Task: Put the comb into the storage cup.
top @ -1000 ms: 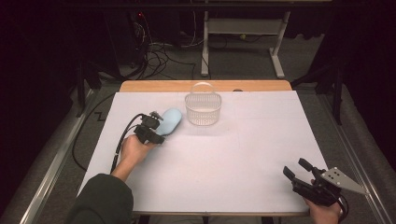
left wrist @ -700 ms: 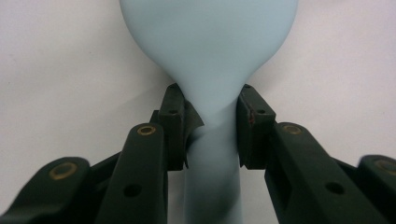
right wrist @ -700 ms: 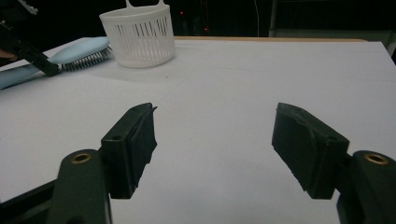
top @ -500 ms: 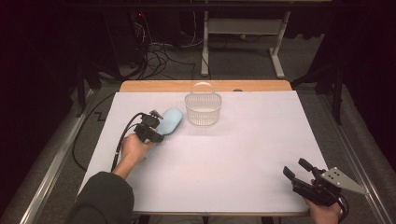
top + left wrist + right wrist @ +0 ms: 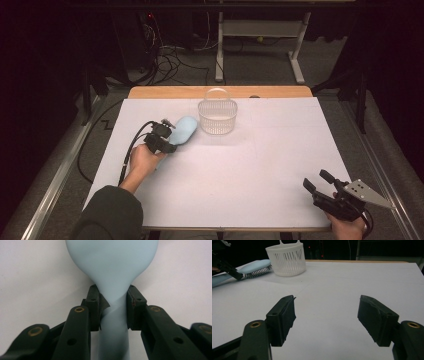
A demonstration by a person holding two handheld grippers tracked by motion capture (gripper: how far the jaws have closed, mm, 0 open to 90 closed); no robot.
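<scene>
Two black gripper pads press the narrow neck of the pale blue plastic hairbrush, which lies on the white tabletop just left of the white slotted plastic basket. The left gripper, whose jaws have just been closing, covers the handle's near end. Well right of the basket, the right gripper stands open, holding nothing, its hand cut off by the frame edge.

No lettering, label, brand, number or sign can be read on anything here.
</scene>
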